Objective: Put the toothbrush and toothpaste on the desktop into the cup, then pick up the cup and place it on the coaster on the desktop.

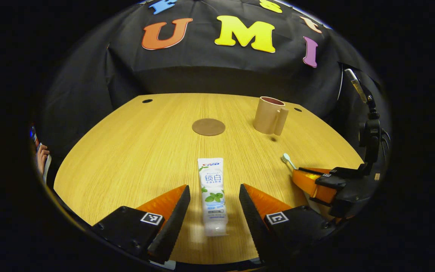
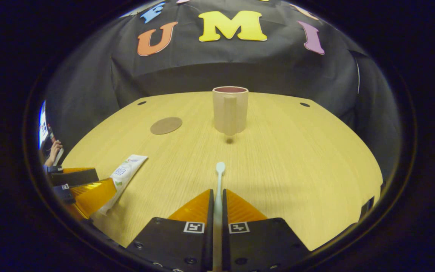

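Note:
A white toothpaste tube (image 1: 213, 196) lies flat on the wooden table, cap end towards me. My left gripper (image 1: 214, 187) is open and straddles it, a gap showing on each side of the tube. My right gripper (image 2: 217, 192) is shut on the handle of the pale toothbrush (image 2: 219, 175), whose head points towards the cup. The tan cup (image 2: 230, 109) stands upright farther back, handle facing me, with the brown round coaster (image 2: 166, 125) to its left. In the left gripper view the cup (image 1: 269, 115) is right of the coaster (image 1: 208, 127), and the right gripper (image 1: 312, 181) holds the toothbrush (image 1: 287, 159).
The table (image 1: 127, 158) has small dark holes near its back corners. A black stand with cables (image 1: 370, 132) rises past the table's right edge. A person's hand (image 1: 42, 155) shows at the far left. The left gripper (image 2: 85, 189) sits beside the toothpaste (image 2: 125, 175).

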